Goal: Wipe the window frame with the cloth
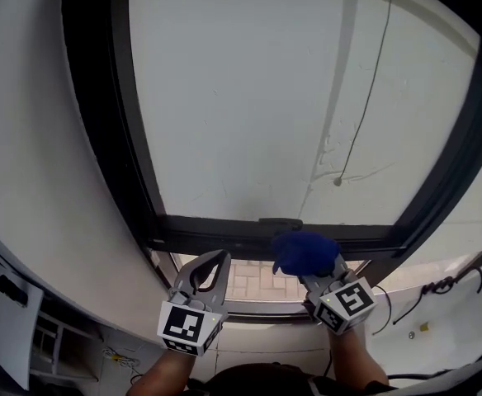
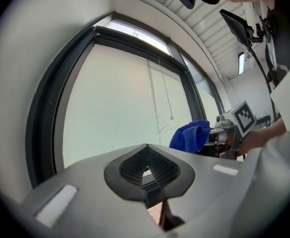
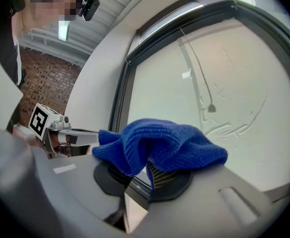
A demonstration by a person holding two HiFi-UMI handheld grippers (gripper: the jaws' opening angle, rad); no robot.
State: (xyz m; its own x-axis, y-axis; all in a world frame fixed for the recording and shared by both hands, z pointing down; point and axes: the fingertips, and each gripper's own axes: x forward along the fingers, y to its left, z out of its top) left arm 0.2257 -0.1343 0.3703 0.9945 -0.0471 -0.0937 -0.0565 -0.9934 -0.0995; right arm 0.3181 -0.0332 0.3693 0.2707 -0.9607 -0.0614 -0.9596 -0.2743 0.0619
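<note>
The window's dark frame [image 1: 224, 231] runs along its bottom rail just beyond both grippers. A crumpled blue cloth [image 1: 305, 252] is pinched in my right gripper [image 1: 312, 269], held against or just in front of that rail, right of the small handle [image 1: 280, 221]. In the right gripper view the cloth [image 3: 160, 143] drapes over the shut jaws of the right gripper [image 3: 148, 168]. My left gripper [image 1: 219, 260] hovers to the cloth's left, shut with nothing in it. The left gripper [image 2: 146, 148] shows closed in its own view, with the cloth [image 2: 190, 135] off to the right.
A thin blind cord with a small knob [image 1: 337, 181] hangs in front of the pale pane. A white wall [image 1: 26, 139] lies left of the frame. Loose cables [image 1: 439, 287] lie on the sill at the right. Brick paving [image 1: 249, 280] shows below the rail.
</note>
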